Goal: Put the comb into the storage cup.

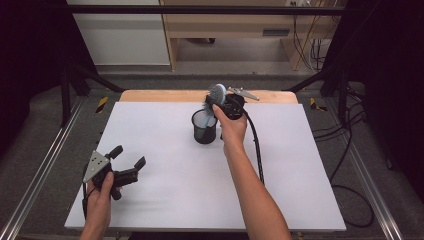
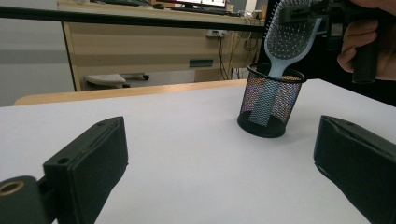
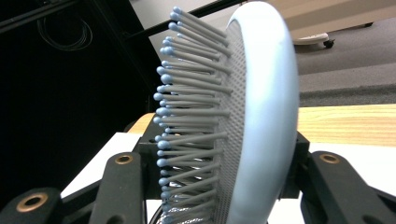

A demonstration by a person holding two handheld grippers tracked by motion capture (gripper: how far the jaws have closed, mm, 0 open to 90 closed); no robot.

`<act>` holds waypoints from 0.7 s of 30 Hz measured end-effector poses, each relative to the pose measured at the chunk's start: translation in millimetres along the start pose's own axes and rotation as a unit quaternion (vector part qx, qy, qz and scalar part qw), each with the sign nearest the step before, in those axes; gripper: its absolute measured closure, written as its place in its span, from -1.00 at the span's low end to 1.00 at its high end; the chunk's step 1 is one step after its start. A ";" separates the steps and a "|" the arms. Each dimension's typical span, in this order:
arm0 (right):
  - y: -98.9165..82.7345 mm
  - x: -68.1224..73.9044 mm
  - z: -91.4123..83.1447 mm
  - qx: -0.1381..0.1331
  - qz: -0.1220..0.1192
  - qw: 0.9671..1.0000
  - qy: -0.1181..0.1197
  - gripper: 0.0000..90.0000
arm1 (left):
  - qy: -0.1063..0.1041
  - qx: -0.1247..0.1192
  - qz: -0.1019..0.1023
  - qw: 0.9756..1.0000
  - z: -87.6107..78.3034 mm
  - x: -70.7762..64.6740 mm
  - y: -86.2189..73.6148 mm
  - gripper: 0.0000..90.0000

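A light-blue paddle hairbrush (image 1: 217, 93) stands tilted with its handle down inside a black mesh cup (image 1: 204, 127) near the far middle of the white table. My right gripper (image 1: 216, 102) is shut on the brush's head, one jaw against the bristles and the other on the smooth back (image 3: 261, 116). The left gripper view shows the brush (image 2: 289, 35) rising out of the cup (image 2: 270, 100), with the right hand at the top right. My left gripper (image 1: 128, 156) rests open near the front left, nothing between its jaws.
The white table surface (image 1: 175, 200) has a wooden strip along its far edge (image 1: 150, 95). The right gripper's black cable (image 1: 257, 150) trails back along the forearm. Metal rails run along both sides, and a wooden desk (image 2: 154, 46) stands behind.
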State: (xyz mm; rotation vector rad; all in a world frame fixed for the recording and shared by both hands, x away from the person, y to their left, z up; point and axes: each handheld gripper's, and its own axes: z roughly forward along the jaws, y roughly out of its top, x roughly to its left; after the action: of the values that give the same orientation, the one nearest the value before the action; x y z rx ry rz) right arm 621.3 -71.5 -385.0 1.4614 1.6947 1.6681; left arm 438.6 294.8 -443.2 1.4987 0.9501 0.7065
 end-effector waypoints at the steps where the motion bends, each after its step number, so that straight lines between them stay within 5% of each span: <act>1: 0.1 -0.1 -0.1 0.000 0.001 1.000 0.000 0.11 | 0.000 -0.001 0.000 1.000 0.1 0.0 0.0 -0.93; 21: -0.1 -10.5 -2.9 0.009 0.013 1.000 -0.011 0.02 | -0.003 0.000 0.000 1.000 0.5 -0.3 0.0 -0.93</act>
State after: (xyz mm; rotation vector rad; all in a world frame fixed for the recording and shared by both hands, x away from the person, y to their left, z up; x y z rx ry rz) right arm 623.2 -81.7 -388.6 1.5103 1.6892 1.6473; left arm 438.8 294.3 -443.2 1.5000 0.9451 0.7026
